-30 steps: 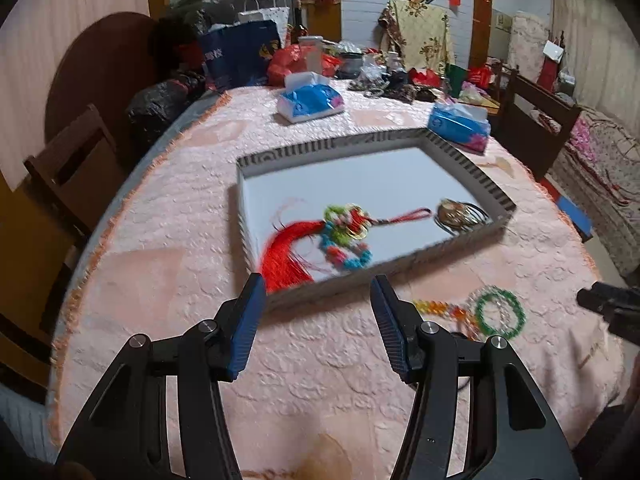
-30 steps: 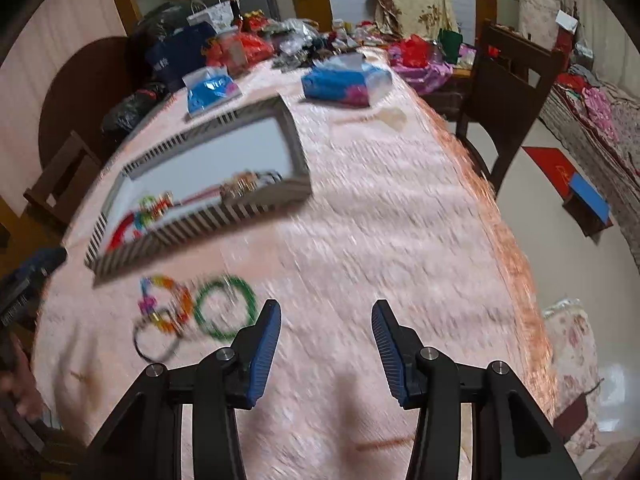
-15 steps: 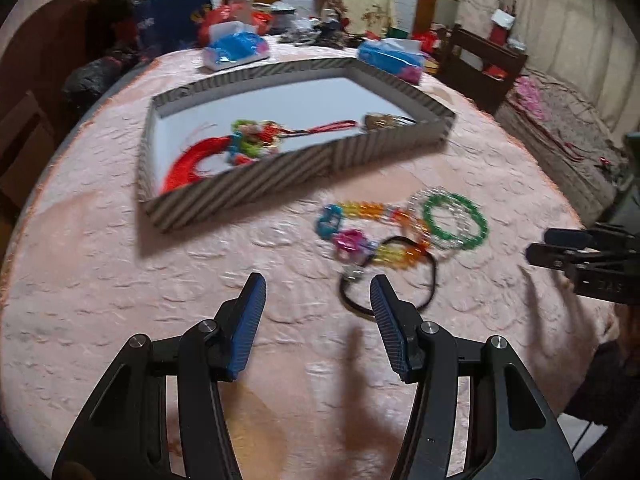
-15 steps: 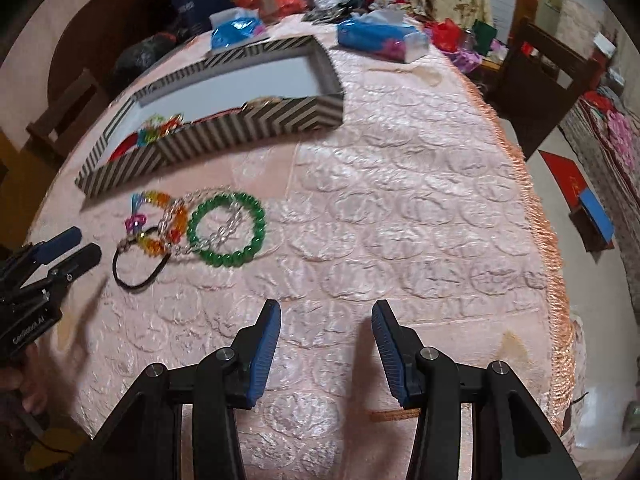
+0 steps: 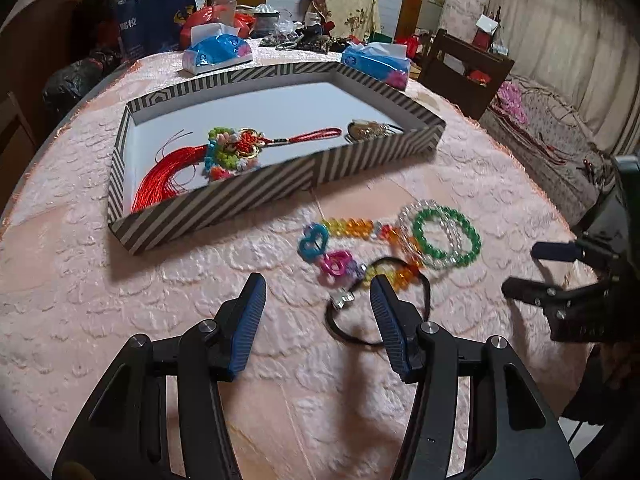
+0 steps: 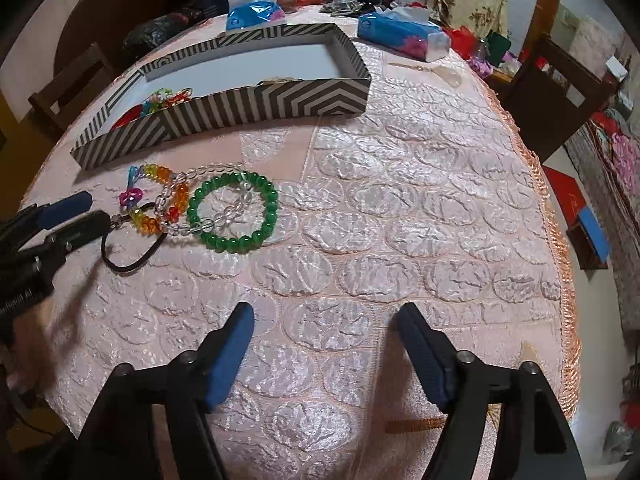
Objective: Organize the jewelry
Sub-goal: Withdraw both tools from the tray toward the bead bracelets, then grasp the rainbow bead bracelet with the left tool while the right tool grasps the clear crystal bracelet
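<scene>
Left wrist view: left gripper (image 5: 316,300) hangs low over the cloth (image 5: 120,288), jaws spread wide, nothing between them. Its right finger sits over the black cord (image 5: 428,292) loop. Just beyond lie the bead chain (image 5: 352,227) with heart charms, a clear bracelet (image 5: 404,216) and the green bracelet (image 5: 446,236), all overlapping, outside the tray (image 5: 240,196). Inside the tray: red tassel (image 5: 164,178) with knotted ornament, and a metal piece (image 5: 366,130) near the far right corner. My read: pick-up step for the next loose piece, probably the cord; the jaws need to drop and close on it alone, since it tangles with the beads.

Right wrist view: right gripper (image 6: 324,348) is released too, empty, over bare cloth, well apart from the green bracelet (image 6: 234,212). Left gripper (image 6: 68,216) shows at the left edge beside the cord.

Surface: round table, pink embossed cloth, fringed edge. Tissue packs (image 6: 404,32), bags, clutter at the far side; chairs (image 6: 552,88) around; a sofa to the right.
</scene>
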Action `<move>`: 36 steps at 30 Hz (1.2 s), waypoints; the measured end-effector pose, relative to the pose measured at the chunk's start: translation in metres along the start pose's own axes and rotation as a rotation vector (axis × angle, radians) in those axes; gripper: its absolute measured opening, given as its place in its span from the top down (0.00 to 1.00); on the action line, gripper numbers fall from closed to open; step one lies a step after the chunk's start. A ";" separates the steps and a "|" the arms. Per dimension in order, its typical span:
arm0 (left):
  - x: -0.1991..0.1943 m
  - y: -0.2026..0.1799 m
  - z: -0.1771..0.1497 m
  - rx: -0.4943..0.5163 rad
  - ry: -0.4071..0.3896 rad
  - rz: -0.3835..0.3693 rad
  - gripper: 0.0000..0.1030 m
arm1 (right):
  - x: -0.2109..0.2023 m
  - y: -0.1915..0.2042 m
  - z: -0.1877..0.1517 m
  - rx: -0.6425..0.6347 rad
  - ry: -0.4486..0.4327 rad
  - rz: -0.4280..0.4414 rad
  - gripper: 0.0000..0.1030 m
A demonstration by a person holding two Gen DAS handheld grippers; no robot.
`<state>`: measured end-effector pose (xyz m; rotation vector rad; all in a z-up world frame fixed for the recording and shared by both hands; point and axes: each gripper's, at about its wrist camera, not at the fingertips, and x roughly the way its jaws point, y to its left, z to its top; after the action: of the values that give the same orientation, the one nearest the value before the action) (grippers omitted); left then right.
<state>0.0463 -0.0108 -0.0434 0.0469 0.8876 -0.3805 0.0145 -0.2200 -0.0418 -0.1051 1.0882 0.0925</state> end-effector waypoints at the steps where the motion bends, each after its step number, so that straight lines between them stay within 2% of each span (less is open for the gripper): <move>1: 0.001 0.001 0.002 -0.006 0.000 -0.004 0.48 | 0.001 -0.001 0.001 0.003 0.004 -0.001 0.25; 3: 0.005 0.004 0.007 -0.027 0.003 -0.022 0.48 | 0.004 -0.002 0.001 0.014 0.019 -0.006 0.13; 5: 0.013 0.006 0.015 -0.046 0.013 -0.024 0.48 | 0.007 -0.001 0.002 0.010 0.030 -0.003 0.06; 7: 0.020 0.006 0.020 -0.056 0.031 -0.015 0.49 | 0.007 -0.001 0.001 0.012 0.029 -0.003 0.05; 9: 0.027 0.004 0.023 -0.059 0.040 -0.009 0.55 | 0.007 -0.001 0.001 0.009 0.028 -0.002 0.05; 10: 0.029 0.003 0.024 -0.050 0.044 -0.006 0.59 | 0.007 -0.001 0.001 0.008 0.028 -0.002 0.05; 11: 0.032 0.001 0.024 -0.042 0.051 -0.003 0.67 | 0.007 -0.001 0.001 0.008 0.028 -0.002 0.05; 12: 0.035 -0.001 0.024 -0.034 0.053 0.008 0.69 | 0.007 -0.001 0.001 0.009 0.028 -0.002 0.05; 13: 0.035 -0.002 0.024 -0.027 0.046 0.018 0.76 | 0.007 -0.001 0.001 0.009 0.029 -0.002 0.05; 14: 0.036 -0.002 0.023 -0.024 0.044 0.032 0.88 | 0.007 -0.001 0.001 0.009 0.030 -0.002 0.06; 15: 0.036 0.000 0.023 -0.025 0.047 0.028 0.93 | 0.006 -0.001 0.001 0.010 0.028 -0.002 0.08; 16: 0.034 0.003 0.022 -0.037 0.050 0.019 0.93 | 0.005 -0.001 0.001 0.011 0.020 0.001 0.12; 17: 0.032 0.004 0.021 -0.040 0.049 0.015 0.93 | 0.002 0.000 0.002 0.011 0.000 0.009 0.26; 18: 0.027 0.006 0.019 -0.043 0.037 0.015 0.93 | -0.001 0.000 0.003 0.012 -0.012 0.021 0.36; 20: 0.016 0.011 0.017 -0.052 0.003 0.011 0.93 | -0.006 0.004 0.007 0.010 -0.054 0.062 0.39; 24: -0.002 0.029 0.013 -0.088 -0.048 0.032 0.93 | -0.011 0.020 0.016 -0.025 -0.132 0.157 0.55; 28: -0.002 0.049 0.007 -0.124 -0.029 0.074 0.93 | -0.010 0.037 0.027 -0.056 -0.173 0.239 0.57; 31: -0.004 0.057 0.002 -0.131 -0.035 0.091 0.93 | -0.002 0.047 0.034 -0.058 -0.169 0.232 0.57; 36: 0.004 0.062 -0.007 -0.150 -0.007 0.089 0.93 | 0.015 0.037 0.042 0.021 -0.131 0.245 0.58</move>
<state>0.0648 0.0475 -0.0587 -0.0532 0.9020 -0.2307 0.0539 -0.1776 -0.0372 0.0528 0.9669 0.3039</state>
